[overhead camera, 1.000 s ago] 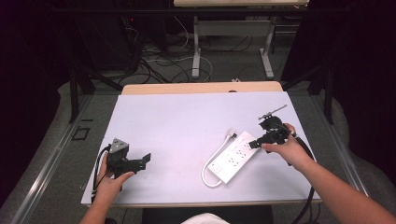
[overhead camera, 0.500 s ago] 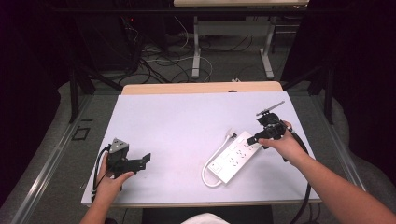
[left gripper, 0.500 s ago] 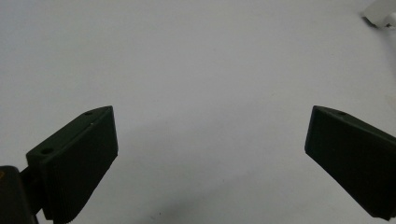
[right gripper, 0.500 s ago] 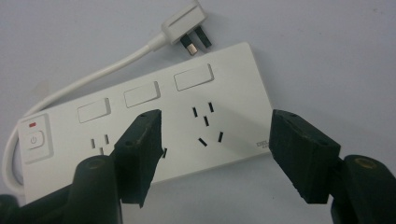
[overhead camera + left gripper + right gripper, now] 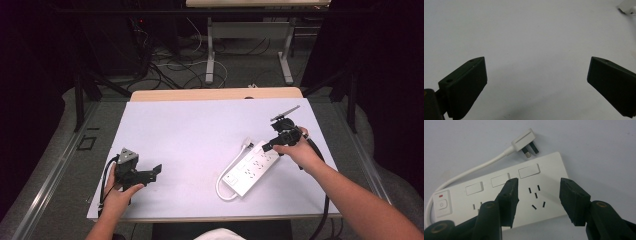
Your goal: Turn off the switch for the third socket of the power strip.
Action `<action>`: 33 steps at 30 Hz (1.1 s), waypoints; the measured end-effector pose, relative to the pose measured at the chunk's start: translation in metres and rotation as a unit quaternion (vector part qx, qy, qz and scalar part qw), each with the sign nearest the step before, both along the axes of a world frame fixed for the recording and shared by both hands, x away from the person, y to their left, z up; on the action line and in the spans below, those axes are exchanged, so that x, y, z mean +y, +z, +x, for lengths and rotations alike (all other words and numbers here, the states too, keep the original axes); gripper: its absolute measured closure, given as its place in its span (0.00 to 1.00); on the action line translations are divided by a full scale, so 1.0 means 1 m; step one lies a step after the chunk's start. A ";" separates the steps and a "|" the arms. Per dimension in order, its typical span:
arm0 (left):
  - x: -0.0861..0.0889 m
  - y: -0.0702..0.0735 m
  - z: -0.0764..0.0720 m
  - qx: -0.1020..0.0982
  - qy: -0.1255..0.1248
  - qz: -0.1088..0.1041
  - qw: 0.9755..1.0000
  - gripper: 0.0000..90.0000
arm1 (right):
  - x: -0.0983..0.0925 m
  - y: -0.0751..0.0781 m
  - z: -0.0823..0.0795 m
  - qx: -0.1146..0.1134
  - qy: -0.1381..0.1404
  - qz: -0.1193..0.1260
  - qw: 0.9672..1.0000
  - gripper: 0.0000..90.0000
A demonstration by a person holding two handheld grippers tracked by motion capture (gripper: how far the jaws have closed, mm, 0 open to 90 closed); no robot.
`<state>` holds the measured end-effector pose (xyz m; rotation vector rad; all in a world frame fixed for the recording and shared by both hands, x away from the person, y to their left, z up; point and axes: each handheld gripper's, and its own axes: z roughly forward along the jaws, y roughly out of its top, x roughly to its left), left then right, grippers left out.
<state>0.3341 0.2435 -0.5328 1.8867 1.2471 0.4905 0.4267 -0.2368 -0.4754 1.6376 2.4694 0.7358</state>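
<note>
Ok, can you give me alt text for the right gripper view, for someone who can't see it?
The right tool hovers over the end socket of a white plastic power strip, its black jaws apart, just closing, with nothing between them. The strip's white plug lies on the pale table beyond; its power button sits at the left end.

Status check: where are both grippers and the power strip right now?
Right gripper over power strip end socket, fingers just closing, not gripping. Left gripper open above bare table. Plug lies beside strip; nothing in the way.
</note>
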 end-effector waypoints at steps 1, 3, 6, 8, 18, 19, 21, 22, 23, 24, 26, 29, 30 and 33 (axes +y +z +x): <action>0.000 0.000 0.000 0.000 0.000 0.000 1.000 0.03 | 0.000 0.000 0.001 0.001 0.004 -0.003 1.000 0.57; 0.000 0.000 0.000 0.000 0.001 -0.001 1.000 0.03 | 0.001 -0.003 0.003 -0.002 0.004 0.000 1.000 0.59; 0.000 0.000 0.000 0.000 0.001 -0.001 1.000 0.03 | 0.004 -0.005 0.007 0.008 0.006 -0.003 1.000 0.62; 0.000 0.000 0.000 0.001 -0.001 -0.001 1.000 0.03 | 0.006 -0.008 0.009 0.008 0.005 -0.004 1.000 0.63; 0.000 0.000 0.000 0.000 0.000 0.001 1.000 0.03 | 0.015 -0.015 0.017 0.015 0.009 -0.017 1.000 0.74; 0.000 -0.001 0.000 -0.002 0.001 0.000 1.000 0.03 | 0.015 -0.016 0.017 0.013 0.008 -0.019 1.000 0.74; 0.000 -0.001 0.000 0.001 0.001 0.000 1.000 0.03 | 0.017 -0.018 0.019 0.002 0.016 -0.012 1.000 0.75; 0.000 0.000 0.000 0.001 0.000 0.001 1.000 0.03 | 0.018 -0.017 0.020 0.010 0.013 -0.014 1.000 0.76; 0.000 0.000 0.000 0.001 0.000 0.001 1.000 0.03 | 0.019 -0.018 0.020 0.008 0.016 -0.021 1.000 0.76; 0.000 0.000 0.000 0.001 0.000 0.001 1.000 0.03 | 0.020 -0.018 0.020 0.013 0.013 -0.021 1.000 0.77; 0.000 -0.001 0.000 -0.001 0.002 0.000 1.000 0.03 | 0.021 -0.019 0.022 0.010 0.014 -0.023 1.000 0.79; 0.000 -0.001 0.000 -0.004 0.003 -0.001 1.000 0.03 | 0.022 -0.021 0.024 0.010 0.012 -0.024 1.000 0.80; 0.000 -0.001 0.000 -0.005 0.003 -0.001 1.000 0.03 | 0.022 -0.021 0.024 0.012 0.014 -0.028 0.999 0.80; 0.000 -0.001 0.000 -0.004 0.003 0.000 1.000 0.03 | 0.023 -0.022 0.026 0.011 0.010 -0.026 1.000 0.81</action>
